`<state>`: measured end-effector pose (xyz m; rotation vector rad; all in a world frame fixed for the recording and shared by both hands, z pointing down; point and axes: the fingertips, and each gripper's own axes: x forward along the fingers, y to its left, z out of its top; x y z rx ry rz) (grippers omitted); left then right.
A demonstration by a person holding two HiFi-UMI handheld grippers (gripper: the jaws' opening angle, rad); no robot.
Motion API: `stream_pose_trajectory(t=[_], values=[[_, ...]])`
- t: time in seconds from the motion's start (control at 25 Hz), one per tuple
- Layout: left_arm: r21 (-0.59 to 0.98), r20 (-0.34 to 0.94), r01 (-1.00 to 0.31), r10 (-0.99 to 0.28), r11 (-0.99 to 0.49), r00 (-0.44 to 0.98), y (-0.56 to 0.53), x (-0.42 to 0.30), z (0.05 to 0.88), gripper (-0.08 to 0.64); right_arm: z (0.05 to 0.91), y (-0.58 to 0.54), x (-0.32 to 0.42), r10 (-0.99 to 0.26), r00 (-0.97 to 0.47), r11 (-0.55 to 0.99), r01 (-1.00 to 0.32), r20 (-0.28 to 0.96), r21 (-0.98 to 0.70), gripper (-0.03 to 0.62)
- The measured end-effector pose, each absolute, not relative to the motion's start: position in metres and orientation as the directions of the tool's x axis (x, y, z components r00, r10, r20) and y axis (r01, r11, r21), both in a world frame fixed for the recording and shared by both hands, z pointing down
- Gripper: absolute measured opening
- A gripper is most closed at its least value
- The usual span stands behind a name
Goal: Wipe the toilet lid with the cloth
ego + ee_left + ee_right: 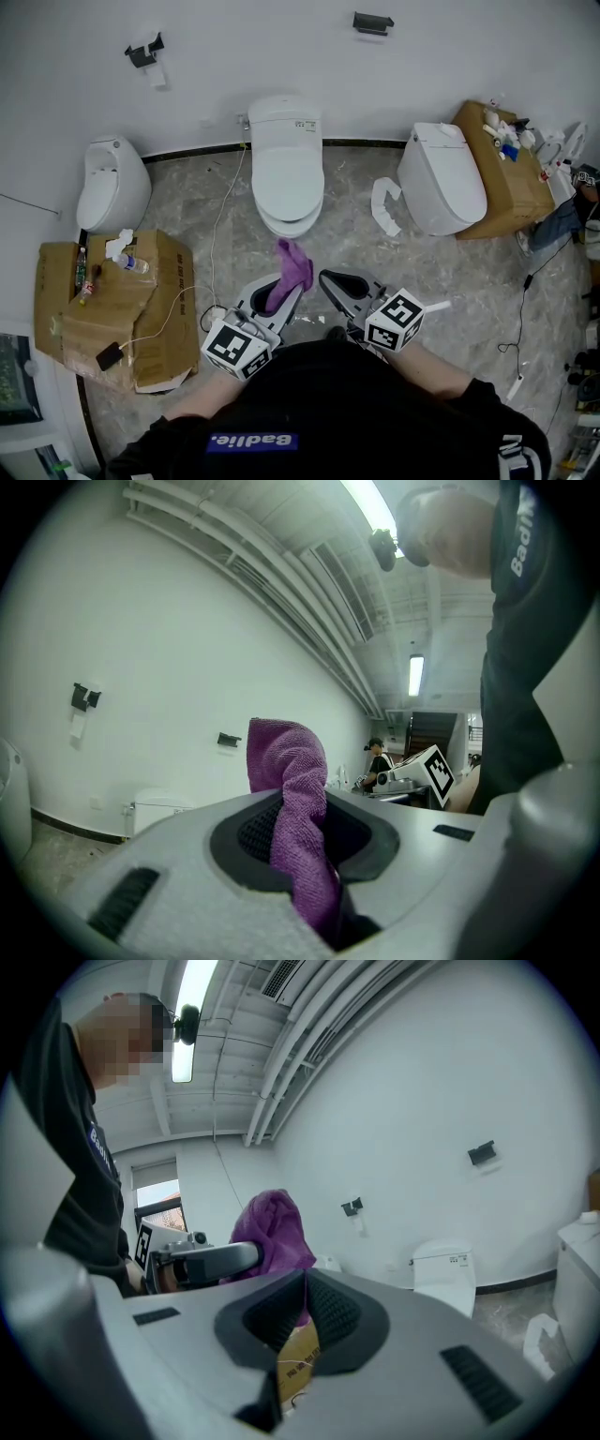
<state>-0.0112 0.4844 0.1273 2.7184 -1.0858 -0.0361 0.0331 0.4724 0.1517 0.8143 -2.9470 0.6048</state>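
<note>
The purple microfibre cloth (293, 265) is pinched between the left gripper's (275, 295) jaws, with its free end bunched past their tips. It hangs short of the closed white toilet lid (286, 173), which lies farther off. Wiping looks not yet begun; the next move is to carry the cloth forward and down onto the lid. To the right, the right gripper (344, 284) has its jaws together on nothing.

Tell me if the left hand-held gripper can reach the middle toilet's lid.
Probably yes: the left hand-held gripper, clamping the cloth, faces the toilet lid with only bare floor between.
</note>
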Motion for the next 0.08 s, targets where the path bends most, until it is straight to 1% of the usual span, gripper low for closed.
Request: stream_pose_trajectory(t=[0.08], values=[[0.207,0.054,-0.676,-0.681,-0.708,0.73,0.4859,-0.0111,0.1282,0.07,0.152,0.4737,0.0338,-0.492,-0.862,0.786,-0.501,0.125,-0.363,0.031]])
